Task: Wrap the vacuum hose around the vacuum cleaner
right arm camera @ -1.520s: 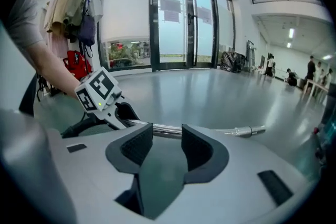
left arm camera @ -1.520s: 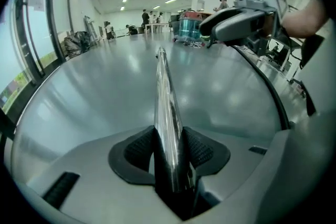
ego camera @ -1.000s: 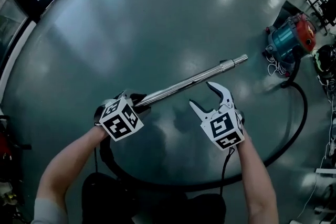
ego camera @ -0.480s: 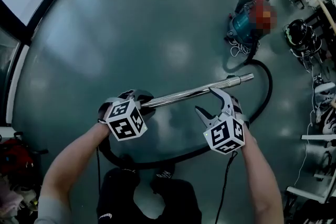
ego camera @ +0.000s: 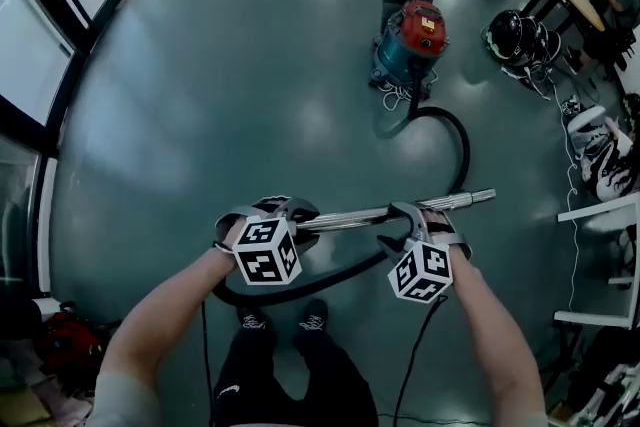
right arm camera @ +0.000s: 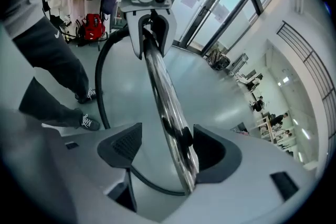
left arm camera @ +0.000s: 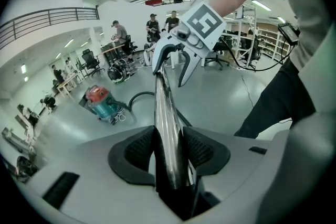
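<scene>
Chrome wand (ego camera: 350,215) on black hose (ego camera: 466,150), clamped by left gripper (left arm camera: 170,150) fingers, lies loose between parted right gripper (right arm camera: 168,149) fingers.

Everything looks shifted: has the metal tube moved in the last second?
Yes. In the head view the metal tube has drawn back from the vacuum cleaner, its tip now well below it.

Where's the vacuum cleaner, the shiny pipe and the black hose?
vacuum cleaner (ego camera: 418,27), head view, red top.
shiny pipe (ego camera: 350,216), head view, its middle.
black hose (ego camera: 466,147), head view, its right bend.
</scene>
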A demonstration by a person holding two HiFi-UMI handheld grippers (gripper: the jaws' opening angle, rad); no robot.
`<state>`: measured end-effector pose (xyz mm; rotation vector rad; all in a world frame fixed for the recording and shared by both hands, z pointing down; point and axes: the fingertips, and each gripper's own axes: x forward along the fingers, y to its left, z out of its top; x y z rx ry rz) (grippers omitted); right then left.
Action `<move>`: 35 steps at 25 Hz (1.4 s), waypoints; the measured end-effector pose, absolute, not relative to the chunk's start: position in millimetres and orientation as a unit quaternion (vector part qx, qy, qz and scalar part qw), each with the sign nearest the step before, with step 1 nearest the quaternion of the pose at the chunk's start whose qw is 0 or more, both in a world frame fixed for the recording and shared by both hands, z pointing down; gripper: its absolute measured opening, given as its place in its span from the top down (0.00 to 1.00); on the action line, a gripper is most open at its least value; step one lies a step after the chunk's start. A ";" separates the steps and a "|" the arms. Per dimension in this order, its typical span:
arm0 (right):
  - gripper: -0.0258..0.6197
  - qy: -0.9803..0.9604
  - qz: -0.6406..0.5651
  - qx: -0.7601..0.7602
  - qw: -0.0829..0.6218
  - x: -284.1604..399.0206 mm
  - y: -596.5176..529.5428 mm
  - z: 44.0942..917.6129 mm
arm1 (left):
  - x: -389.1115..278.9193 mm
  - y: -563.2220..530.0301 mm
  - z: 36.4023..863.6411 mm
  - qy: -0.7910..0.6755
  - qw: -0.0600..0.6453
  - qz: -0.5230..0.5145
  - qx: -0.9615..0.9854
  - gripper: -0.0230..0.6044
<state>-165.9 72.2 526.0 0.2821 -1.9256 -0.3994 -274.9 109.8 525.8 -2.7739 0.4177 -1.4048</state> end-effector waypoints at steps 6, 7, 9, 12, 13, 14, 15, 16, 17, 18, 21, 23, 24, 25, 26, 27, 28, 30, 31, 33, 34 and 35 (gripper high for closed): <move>0.51 -0.796 -0.128 0.120 0.580 -99.0 110.5 480.8 | -212.0 132.0 465.5 0.042 0.056 -0.450 -0.890 0.68; 0.51 -0.795 -0.120 0.119 0.583 -89.6 119.4 477.1 | -202.3 139.4 457.0 0.026 0.066 -0.448 -0.891 0.68; 0.51 -0.796 -0.098 0.120 0.585 -69.4 137.0 470.6 | -181.5 152.9 438.8 -0.006 0.089 -0.441 -0.893 0.68; 0.52 -0.795 -0.059 0.130 0.589 -37.5 163.8 462.6 | -152.4 169.6 413.1 -0.059 0.129 -0.431 -0.891 0.68; 0.52 -0.794 -0.048 0.135 0.591 -29.4 173.5 460.7 | -145.5 175.7 406.3 -0.077 0.142 -0.427 -0.890 0.68; 0.52 -0.792 -0.041 0.140 0.593 -23.1 182.5 459.0 | -139.9 181.4 400.5 -0.094 0.156 -0.423 -0.888 0.68; 0.52 -0.790 -0.035 0.144 0.594 -18.5 190.1 457.3 | -135.3 185.6 395.1 -0.108 0.171 -0.418 -0.886 0.68; 0.52 -0.789 -0.027 0.149 0.595 -15.6 196.1 455.0 | -131.5 188.1 389.7 -0.119 0.186 -0.414 -0.883 0.68; 0.52 -0.789 -0.017 0.155 0.595 -14.3 200.9 452.0 | -128.5 189.4 384.4 -0.128 0.199 -0.410 -0.881 0.68; 0.52 -0.789 -0.006 0.164 0.592 -14.7 205.2 448.0 | -126.6 190.6 379.8 -0.136 0.209 -0.407 -0.879 0.68; 0.74 -0.793 0.025 0.203 0.574 -22.0 213.5 434.6 | -128.9 192.9 372.6 -0.163 0.213 -0.403 -0.875 0.68; 0.78 -0.786 0.044 0.223 0.575 -26.5 211.5 428.0 | -133.5 186.1 369.1 -0.177 0.204 -0.401 -0.876 0.68; 0.78 -0.781 0.052 0.229 0.578 -28.3 210.0 424.5 | -135.5 181.6 367.7 -0.182 0.201 -0.402 -0.875 0.68; 0.78 -0.777 0.059 0.233 0.582 -29.6 208.9 421.0 | -136.7 177.2 367.2 -0.185 0.199 -0.405 -0.873 0.68; 0.78 -0.772 0.066 0.237 0.585 -29.9 208.1 417.7 | -136.8 173.1 367.4 -0.189 0.197 -0.407 -0.872 0.68; 0.78 -0.767 0.073 0.242 0.589 -29.0 207.4 415.1 | -135.5 169.2 368.0 -0.193 0.195 -0.409 -0.870 0.68; 0.78 -0.763 0.078 0.247 0.593 -26.8 206.8 412.9 | -133.0 165.8 368.4 -0.198 0.193 -0.409 -0.870 0.68; 0.78 -0.754 0.089 0.260 0.597 -21.1 206.5 409.0 | -126.1 160.1 367.6 -0.210 0.191 -0.408 -0.868 0.68; 0.78 -0.750 0.095 0.270 0.597 -18.8 206.6 406.7 | -122.8 157.4 366.3 -0.215 0.192 -0.408 -0.867 0.68; 0.78 -0.742 0.105 0.292 0.595 -16.1 205.5 402.0 | -117.3 150.1 362.5 -0.218 0.199 -0.408 -0.864 0.68; 0.78 -0.738 0.110 0.304 0.593 -14.9 204.3 400.0 | -114.5 145.7 360.2 -0.215 0.204 -0.407 -0.864 0.68; 0.78 -0.734 0.115 0.316 0.590 -13.1 203.0 398.3 | -110.9 141.1 357.6 -0.210 0.211 -0.405 -0.864 0.68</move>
